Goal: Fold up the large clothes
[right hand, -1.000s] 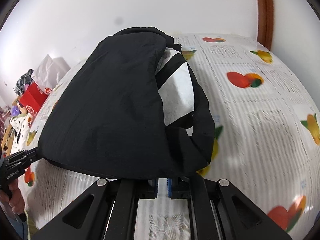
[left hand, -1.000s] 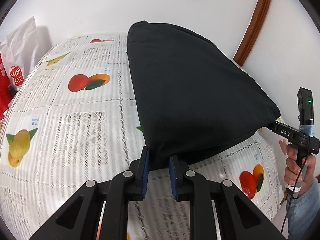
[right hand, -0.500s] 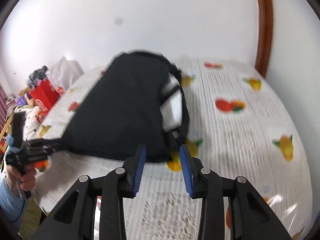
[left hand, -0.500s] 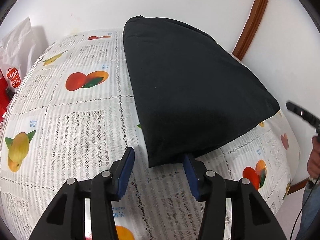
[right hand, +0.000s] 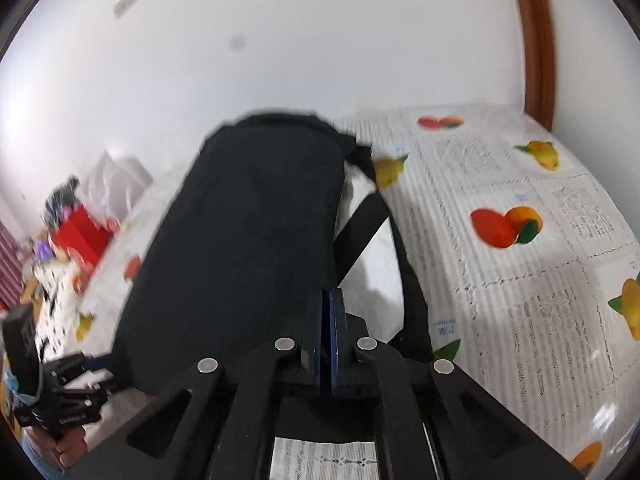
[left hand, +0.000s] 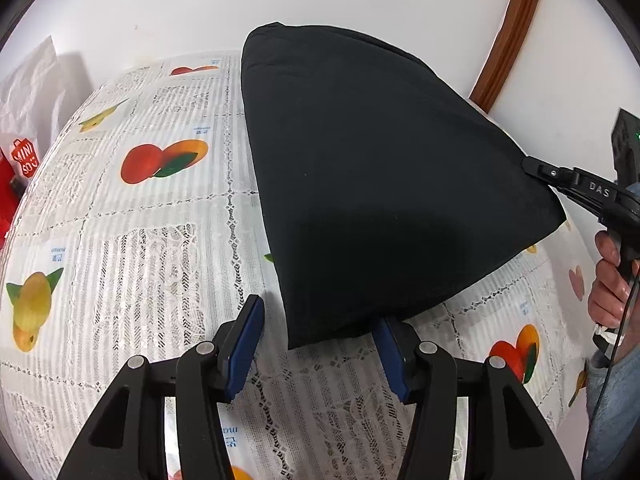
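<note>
A folded black garment (left hand: 380, 184) lies on the fruit-print tablecloth (left hand: 132, 240). My left gripper (left hand: 316, 340) is open, its blue pads either side of the garment's near corner without holding it. My right gripper (left hand: 532, 168) shows at the right edge of the left wrist view, its tip on the garment's right corner. In the right wrist view the right gripper (right hand: 327, 300) is shut on the black garment (right hand: 248, 232), which is lifted against it. A black strap-like edge (right hand: 360, 228) hangs to the right. The left gripper (right hand: 64, 396) shows at the lower left.
A red and white shopping bag (left hand: 20, 156) stands at the table's left. Red boxes and clutter (right hand: 76, 236) sit beyond the table's left side. A wooden door frame (left hand: 508, 32) runs along the white wall at the right.
My left gripper opened and let go of the garment's near corner. My right gripper opened, drew back, then shut again on the garment's right corner.
</note>
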### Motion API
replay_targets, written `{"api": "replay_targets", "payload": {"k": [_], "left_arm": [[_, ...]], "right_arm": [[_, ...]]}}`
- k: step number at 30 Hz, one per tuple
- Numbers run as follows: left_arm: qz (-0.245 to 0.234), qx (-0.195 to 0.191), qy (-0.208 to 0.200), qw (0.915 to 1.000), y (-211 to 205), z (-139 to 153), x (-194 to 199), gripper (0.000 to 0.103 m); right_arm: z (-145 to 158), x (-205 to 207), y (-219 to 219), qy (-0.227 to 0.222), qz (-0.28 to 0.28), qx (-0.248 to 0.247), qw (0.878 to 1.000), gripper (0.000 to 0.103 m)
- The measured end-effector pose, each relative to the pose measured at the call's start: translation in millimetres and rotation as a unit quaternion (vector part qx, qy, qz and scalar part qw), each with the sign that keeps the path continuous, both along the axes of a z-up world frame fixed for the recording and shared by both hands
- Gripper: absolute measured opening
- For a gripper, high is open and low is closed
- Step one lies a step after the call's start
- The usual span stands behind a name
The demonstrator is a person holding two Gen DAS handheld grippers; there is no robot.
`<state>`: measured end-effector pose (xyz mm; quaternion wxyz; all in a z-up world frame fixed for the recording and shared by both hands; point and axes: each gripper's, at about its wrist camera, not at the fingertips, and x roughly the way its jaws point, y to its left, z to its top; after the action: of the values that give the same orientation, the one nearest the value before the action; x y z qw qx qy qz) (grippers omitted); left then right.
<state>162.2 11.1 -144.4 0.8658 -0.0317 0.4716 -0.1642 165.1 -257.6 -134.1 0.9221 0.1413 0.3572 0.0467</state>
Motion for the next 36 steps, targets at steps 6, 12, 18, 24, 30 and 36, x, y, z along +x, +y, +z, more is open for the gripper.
{"api": "replay_targets", "payload": {"k": [6,12,18,24,30,36], "left_arm": [[-0.006,-0.005,-0.001,1.0000,7.1,3.8,-4.3,0.051],[-0.012,-0.013,-0.018,0.9997,15.6,17.1,-21.9,0.055],[-0.004,-0.017,-0.039,0.9991,25.8,34.0,-42.5,0.056],[0.016,-0.015,-0.056,0.9982,26.8,51.0,-50.8,0.057],[0.040,0.000,-0.072,0.9966,21.6,70.4,-60.7,0.062],[0.063,0.010,-0.101,0.9929,13.0,98.0,-91.2,0.074]], "right_arm": [[9.9,-2.9,11.6,0.003,0.006,-0.047,0.999,0.004],[10.9,-4.6,10.7,0.014,0.000,-0.060,0.998,0.005],[-0.2,-20.7,7.2,0.036,-0.014,-0.066,0.997,0.006],[5.6,-39.9,4.6,0.063,-0.033,-0.083,0.994,0.007],[38.7,-75.2,7.7,0.049,-0.061,-0.108,0.991,0.027],[71.8,-122.1,17.5,0.025,-0.082,-0.103,0.991,0.063]]}}
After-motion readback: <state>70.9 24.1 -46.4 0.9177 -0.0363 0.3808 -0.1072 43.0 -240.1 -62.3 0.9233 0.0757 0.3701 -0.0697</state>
